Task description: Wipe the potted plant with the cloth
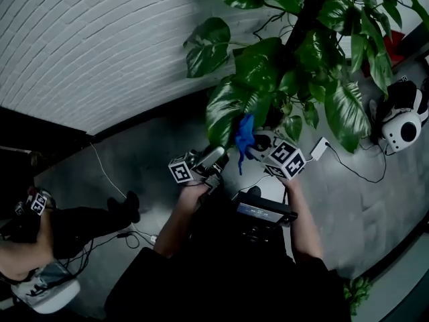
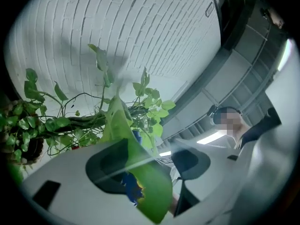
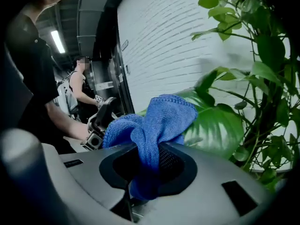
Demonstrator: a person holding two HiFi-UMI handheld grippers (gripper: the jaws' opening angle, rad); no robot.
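Right gripper (image 3: 149, 170): we're clamping one blue cloth (image 3: 154, 121), holding it just beside the leaves.
Left gripper (image 2: 154, 163): jaws standing apart, one leaf (image 2: 150, 186) lying between them.
Potted plant (image 1: 295, 59): one, standing directly ahead of us.
Around: one other person (image 1: 30, 247) sitting at left.

I'm looking down on a grey floor (image 1: 144, 156) that runs up to a white brick wall (image 1: 87, 45). A thin white cable (image 1: 107, 178) trails across it from the wall's foot. Beside the plant (image 1: 295, 66) lies a white adapter (image 1: 320, 148), its black lead (image 1: 355, 173) curling off towards a white-and-black object (image 1: 401, 123) — what it is, I can't tell. The plant's pot is hidden by leaves.
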